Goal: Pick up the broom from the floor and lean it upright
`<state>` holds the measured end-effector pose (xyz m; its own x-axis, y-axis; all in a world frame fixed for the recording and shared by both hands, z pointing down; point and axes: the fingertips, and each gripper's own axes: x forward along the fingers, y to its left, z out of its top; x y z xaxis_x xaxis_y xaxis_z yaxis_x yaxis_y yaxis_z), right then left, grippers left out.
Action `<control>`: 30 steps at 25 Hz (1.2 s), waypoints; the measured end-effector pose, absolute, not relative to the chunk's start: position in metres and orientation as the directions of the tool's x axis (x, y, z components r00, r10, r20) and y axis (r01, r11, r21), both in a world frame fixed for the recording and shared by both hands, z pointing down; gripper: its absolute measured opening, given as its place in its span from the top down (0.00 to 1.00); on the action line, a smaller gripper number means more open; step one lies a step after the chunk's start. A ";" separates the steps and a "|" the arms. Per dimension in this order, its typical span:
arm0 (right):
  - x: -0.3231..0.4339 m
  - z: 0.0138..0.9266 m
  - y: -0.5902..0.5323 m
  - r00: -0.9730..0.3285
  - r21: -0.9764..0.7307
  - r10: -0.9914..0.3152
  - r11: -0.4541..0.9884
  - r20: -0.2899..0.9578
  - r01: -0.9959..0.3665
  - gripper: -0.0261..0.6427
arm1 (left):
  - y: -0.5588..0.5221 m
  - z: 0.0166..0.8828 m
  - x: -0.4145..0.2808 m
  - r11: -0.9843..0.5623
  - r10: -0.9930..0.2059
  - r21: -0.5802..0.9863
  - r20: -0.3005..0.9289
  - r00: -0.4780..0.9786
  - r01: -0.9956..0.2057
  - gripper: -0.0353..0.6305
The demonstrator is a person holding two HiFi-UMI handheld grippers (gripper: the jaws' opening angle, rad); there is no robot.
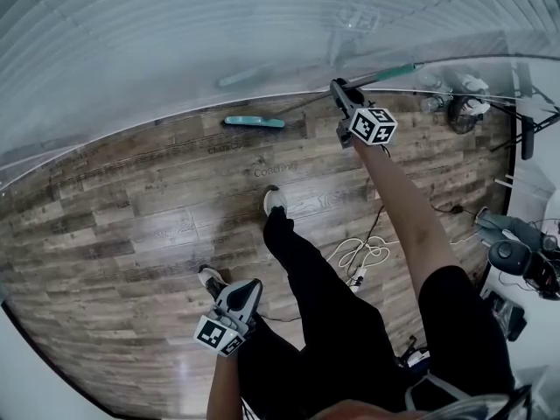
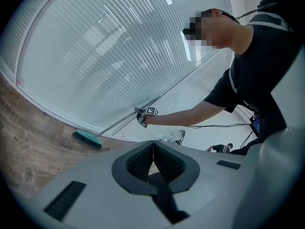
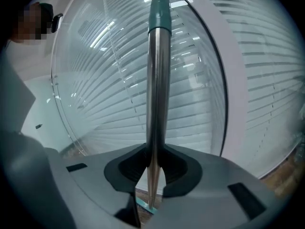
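The broom stands slanted with its teal head on the wood floor by the glass wall. Its metal handle rises to the right, to a teal grip near the glass. My right gripper is shut on the handle partway up. In the right gripper view the handle runs up between the pads of the right gripper, and both pads touch it. The left gripper view shows the head and the right gripper far off. My left gripper hangs low by my leg, shut and empty.
A glass wall with blinds runs along the floor's far edge. White and black cables lie on the floor by my feet. Equipment and stands crowd the right side. Another person crouches far off.
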<state>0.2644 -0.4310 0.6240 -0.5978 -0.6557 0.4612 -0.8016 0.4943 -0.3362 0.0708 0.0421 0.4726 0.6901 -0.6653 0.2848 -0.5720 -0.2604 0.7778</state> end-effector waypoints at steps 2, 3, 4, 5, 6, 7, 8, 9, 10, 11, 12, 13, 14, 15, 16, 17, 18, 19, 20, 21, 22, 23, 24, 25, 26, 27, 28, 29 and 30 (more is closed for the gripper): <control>0.269 0.627 -0.434 -0.584 -0.340 -0.659 0.474 0.474 -0.812 0.83 | 0.042 0.472 0.076 -0.266 -0.663 0.778 0.281 0.694 -0.569 0.92; 0.271 0.628 -0.434 -0.579 -0.340 -0.660 0.469 0.478 -0.815 0.83 | 0.043 0.472 0.078 -0.269 -0.662 0.779 0.278 0.696 -0.566 0.92; 0.272 0.628 -0.434 -0.577 -0.336 -0.660 0.469 0.481 -0.817 0.83 | 0.043 0.471 0.080 -0.270 -0.662 0.781 0.274 0.697 -0.563 0.92; 0.273 0.629 -0.434 -0.577 -0.332 -0.658 0.472 0.484 -0.817 0.83 | 0.043 0.471 0.081 -0.271 -0.664 0.782 0.270 0.697 -0.561 0.92; 0.274 0.629 -0.434 -0.578 -0.328 -0.655 0.476 0.487 -0.816 0.83 | 0.043 0.470 0.082 -0.272 -0.667 0.783 0.266 0.696 -0.560 0.92; 0.275 0.629 -0.434 -0.580 -0.324 -0.651 0.482 0.489 -0.814 0.83 | 0.043 0.470 0.083 -0.272 -0.670 0.783 0.264 0.694 -0.560 0.92; 0.276 0.628 -0.434 -0.582 -0.316 -0.649 0.489 0.490 -0.813 0.83 | 0.042 0.470 0.083 -0.270 -0.673 0.783 0.263 0.691 -0.561 0.92; 0.277 0.627 -0.434 -0.583 -0.305 -0.648 0.499 0.490 -0.811 0.83 | 0.042 0.470 0.083 -0.268 -0.676 0.782 0.264 0.689 -0.562 0.92; 0.278 0.625 -0.434 -0.587 -0.295 -0.647 0.510 0.487 -0.808 0.83 | 0.042 0.471 0.083 -0.264 -0.677 0.782 0.266 0.686 -0.564 0.92; 0.277 0.624 -0.432 -0.594 -0.290 -0.643 0.523 0.484 -0.802 0.83 | 0.043 0.472 0.083 -0.260 -0.678 0.782 0.269 0.684 -0.566 0.92; 0.277 0.624 -0.430 -0.605 -0.292 -0.633 0.536 0.483 -0.793 0.83 | 0.043 0.473 0.084 -0.256 -0.678 0.783 0.273 0.683 -0.567 0.92; 0.275 0.624 -0.427 -0.617 -0.297 -0.616 0.548 0.490 -0.782 0.84 | 0.043 0.474 0.084 -0.254 -0.678 0.783 0.274 0.682 -0.568 0.92; 0.275 0.624 -0.423 -0.630 -0.304 -0.592 0.561 0.502 -0.770 0.84 | 0.043 0.474 0.085 -0.254 -0.678 0.784 0.274 0.682 -0.567 0.92; 0.275 0.624 -0.419 -0.643 -0.310 -0.564 0.576 0.518 -0.756 0.84 | 0.043 0.473 0.087 -0.255 -0.677 0.784 0.273 0.684 -0.566 0.92; 0.276 0.622 -0.415 -0.655 -0.315 -0.534 0.594 0.534 -0.740 0.84 | 0.042 0.472 0.088 -0.258 -0.676 0.785 0.270 0.686 -0.563 0.92; 0.276 0.619 -0.410 -0.669 -0.321 -0.504 0.612 0.545 -0.723 0.84 | 0.042 0.470 0.089 -0.261 -0.674 0.786 0.268 0.689 -0.561 0.92; 0.276 0.616 -0.405 -0.685 -0.332 -0.477 0.629 0.550 -0.704 0.84 | 0.043 0.468 0.090 -0.263 -0.671 0.787 0.266 0.692 -0.558 0.92; 0.277 0.612 -0.399 -0.702 -0.347 -0.452 0.641 0.551 -0.685 0.84 | 0.043 0.466 0.091 -0.266 -0.669 0.788 0.264 0.695 -0.555 0.92; 0.278 0.610 -0.393 -0.715 -0.363 -0.426 0.649 0.554 -0.668 0.84 | 0.044 0.465 0.092 -0.268 -0.667 0.789 0.262 0.698 -0.553 0.92; 0.280 0.609 -0.387 -0.723 -0.374 -0.400 0.656 0.564 -0.655 0.84 | 0.044 0.463 0.094 -0.271 -0.664 0.790 0.260 0.701 -0.550 0.92; 0.282 0.609 -0.381 -0.728 -0.382 -0.372 0.664 0.576 -0.643 0.84 | 0.044 0.462 0.095 -0.274 -0.662 0.791 0.258 0.704 -0.547 0.92; 0.284 0.609 -0.376 -0.732 -0.390 -0.343 0.673 0.588 -0.629 0.84 | 0.044 0.461 0.096 -0.277 -0.659 0.792 0.255 0.707 -0.544 0.92; 0.284 0.609 -0.370 -0.737 -0.398 -0.314 0.682 0.598 -0.614 0.84 | 0.044 0.460 0.096 -0.280 -0.657 0.793 0.252 0.711 -0.541 0.92; 0.284 0.609 -0.364 -0.742 -0.405 -0.287 0.691 0.606 -0.598 0.84 | 0.044 0.459 0.096 -0.283 -0.654 0.794 0.251 0.714 -0.538 0.92; 0.284 0.609 -0.358 -0.746 -0.411 -0.264 0.700 0.612 -0.584 0.84 | 0.044 0.459 0.095 -0.285 -0.651 0.794 0.250 0.717 -0.536 0.92; 0.284 0.608 -0.354 -0.749 -0.418 -0.244 0.704 0.616 -0.574 0.84 | 0.044 0.458 0.095 -0.288 -0.647 0.794 0.250 0.720 -0.535 0.92; 0.285 0.608 -0.350 -0.750 -0.426 -0.229 0.705 0.620 -0.568 0.84 | 0.043 0.458 0.095 -0.291 -0.645 0.794 0.250 0.722 -0.535 0.92; 0.287 0.608 -0.347 -0.750 -0.436 -0.217 0.700 0.625 -0.566 0.84 | 0.043 0.457 0.095 -0.293 -0.643 0.793 0.250 0.724 -0.534 0.92; 0.290 0.609 -0.345 -0.748 -0.446 -0.206 0.692 0.631 -0.567 0.84 | 0.043 0.456 0.094 -0.294 -0.641 0.792 0.251 0.725 -0.534 0.92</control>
<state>0.2899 -0.3446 0.6091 -0.7480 -0.2064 0.6308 -0.5673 0.6920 -0.4463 0.0940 0.0432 0.4560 0.7254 -0.6409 0.2511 -0.5344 -0.2945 0.7923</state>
